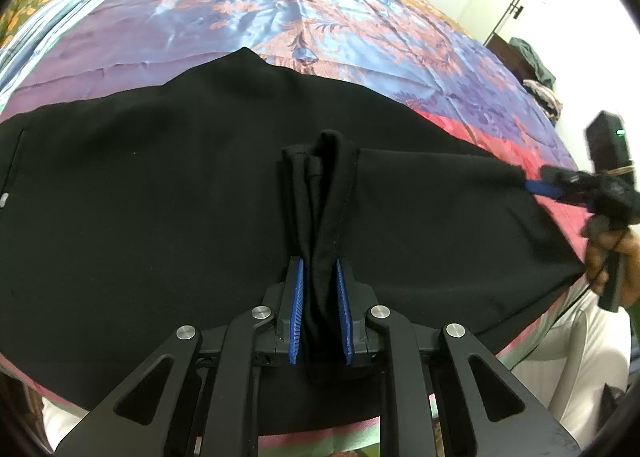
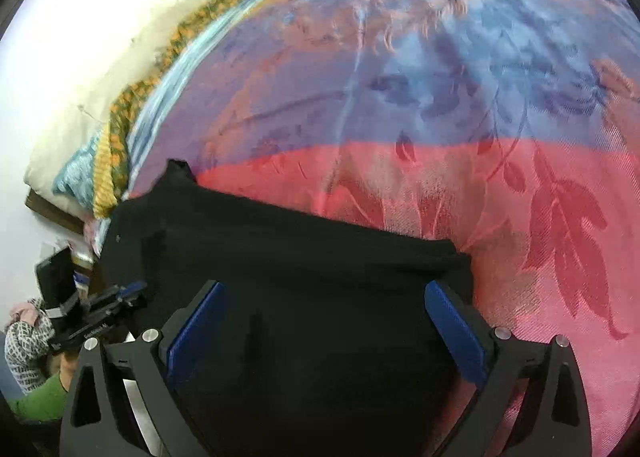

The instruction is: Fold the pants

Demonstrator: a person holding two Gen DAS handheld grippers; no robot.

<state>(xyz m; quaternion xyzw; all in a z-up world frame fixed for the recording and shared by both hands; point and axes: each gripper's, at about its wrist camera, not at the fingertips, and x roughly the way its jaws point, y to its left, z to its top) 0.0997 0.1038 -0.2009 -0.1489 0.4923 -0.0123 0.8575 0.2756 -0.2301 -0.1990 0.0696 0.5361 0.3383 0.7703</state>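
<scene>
Black pants [image 1: 160, 185] lie spread on the bed, folded once. My left gripper [image 1: 320, 269] is shut on a bunched fold of the pants' fabric at their near edge. My right gripper [image 2: 324, 293] is open, its blue pads [image 2: 456, 325] wide apart above the black cloth [image 2: 304, 257], holding nothing. In the left wrist view the right gripper [image 1: 540, 187] shows at the pants' right edge, over the cloth. In the right wrist view the left gripper [image 2: 120, 297] shows at the far left edge of the pants.
The bed cover [image 1: 320, 5] is satin, blue, purple and red with a leaf pattern [image 2: 560, 217]. A pillow and patterned blanket [image 2: 116, 129] lie at the head. A chair with clothes [image 1: 536, 69] stands near a white door.
</scene>
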